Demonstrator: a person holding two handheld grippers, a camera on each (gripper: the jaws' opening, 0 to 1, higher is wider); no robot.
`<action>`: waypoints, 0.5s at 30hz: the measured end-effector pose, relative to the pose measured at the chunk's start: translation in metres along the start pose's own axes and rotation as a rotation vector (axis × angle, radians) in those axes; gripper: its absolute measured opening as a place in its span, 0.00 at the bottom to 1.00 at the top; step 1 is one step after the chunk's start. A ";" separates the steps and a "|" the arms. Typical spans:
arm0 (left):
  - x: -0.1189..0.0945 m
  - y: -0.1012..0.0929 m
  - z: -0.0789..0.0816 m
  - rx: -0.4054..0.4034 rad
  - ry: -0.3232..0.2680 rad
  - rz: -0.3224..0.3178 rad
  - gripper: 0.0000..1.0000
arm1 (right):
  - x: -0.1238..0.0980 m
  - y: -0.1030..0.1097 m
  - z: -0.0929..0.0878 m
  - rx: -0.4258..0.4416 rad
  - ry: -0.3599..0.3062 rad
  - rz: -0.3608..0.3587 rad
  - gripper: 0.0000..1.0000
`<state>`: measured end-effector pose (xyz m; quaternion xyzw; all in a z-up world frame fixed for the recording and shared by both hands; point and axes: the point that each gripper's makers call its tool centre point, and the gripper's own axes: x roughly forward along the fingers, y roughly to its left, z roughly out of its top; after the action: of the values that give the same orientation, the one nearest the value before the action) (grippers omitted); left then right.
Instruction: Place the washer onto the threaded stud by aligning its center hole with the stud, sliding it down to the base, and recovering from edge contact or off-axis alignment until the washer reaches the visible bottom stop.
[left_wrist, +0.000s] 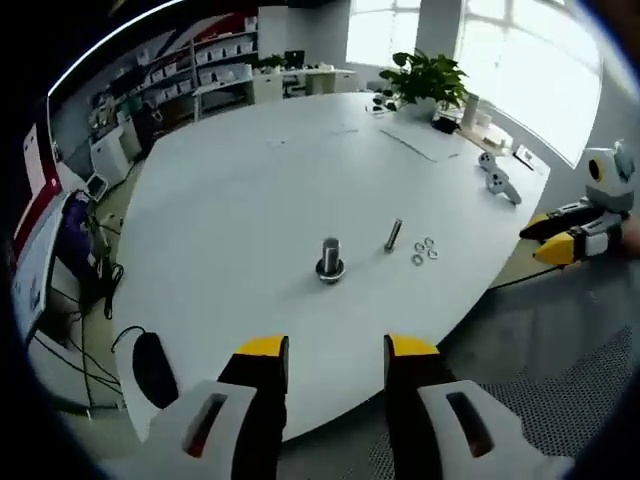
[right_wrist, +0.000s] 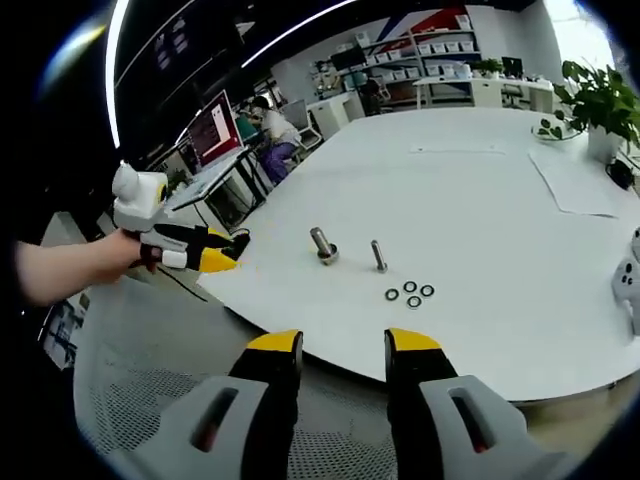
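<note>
Both grippers hang off the near edge of the big white table (left_wrist: 250, 180), above the grey floor, and neither holds anything. Seen from its own camera, the left gripper (left_wrist: 336, 348) has its yellow-tipped jaws spread with a clear gap between them; from the right gripper view the same tool (right_wrist: 222, 252) sits in a person's hand (right_wrist: 128, 250), off the table's left edge. The right gripper (right_wrist: 343, 345) is likewise spread wide, and it shows at the table's right side in the left gripper view (left_wrist: 552, 240).

On the tabletop the threaded stud (left_wrist: 330, 258) stands upright on its base. Just beside it lies a loose bolt (left_wrist: 394, 235), and next to that a small cluster of washers (left_wrist: 424, 250), flat on the surface and untouched. A potted plant (left_wrist: 428, 80) stands at the far end.
</note>
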<state>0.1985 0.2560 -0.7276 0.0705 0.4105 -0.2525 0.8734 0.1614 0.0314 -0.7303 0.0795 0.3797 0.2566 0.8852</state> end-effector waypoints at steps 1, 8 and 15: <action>-0.005 0.001 0.000 -0.006 -0.008 -0.005 0.37 | 0.000 0.000 0.000 0.000 0.002 -0.001 0.36; -0.037 0.007 0.007 -0.026 -0.087 -0.041 0.38 | -0.001 -0.003 -0.002 0.013 0.010 -0.021 0.36; -0.042 0.002 0.008 0.000 -0.128 -0.089 0.39 | -0.002 -0.009 -0.003 0.029 0.011 -0.053 0.36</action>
<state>0.1823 0.2716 -0.6912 0.0360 0.3566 -0.2949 0.8858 0.1620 0.0226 -0.7342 0.0808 0.3903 0.2277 0.8884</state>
